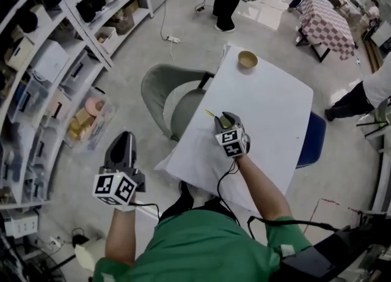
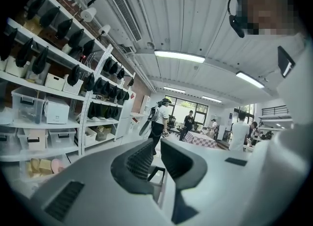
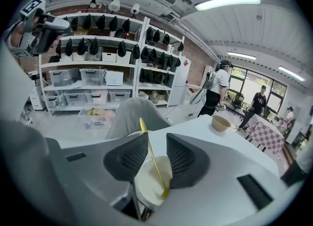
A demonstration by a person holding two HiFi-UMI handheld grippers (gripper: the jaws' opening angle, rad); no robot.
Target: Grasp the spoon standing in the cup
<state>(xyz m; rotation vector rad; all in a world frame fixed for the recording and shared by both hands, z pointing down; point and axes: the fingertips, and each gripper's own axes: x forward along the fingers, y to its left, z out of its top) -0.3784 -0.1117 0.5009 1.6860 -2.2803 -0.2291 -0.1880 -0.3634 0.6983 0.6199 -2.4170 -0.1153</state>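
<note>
Both sets of fingers stand apart: right gripper (image 3: 156,154) straddles the spoon (image 3: 145,132) in the cup (image 3: 146,186), left gripper (image 2: 156,156) empty.

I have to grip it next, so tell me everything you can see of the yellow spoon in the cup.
The thin yellow plastic-looking spoon stands tilted in the white cup, with its bowl down inside. Its handle rises slantwise between the right gripper's parted jaws, and neither pad visibly presses it.
</note>
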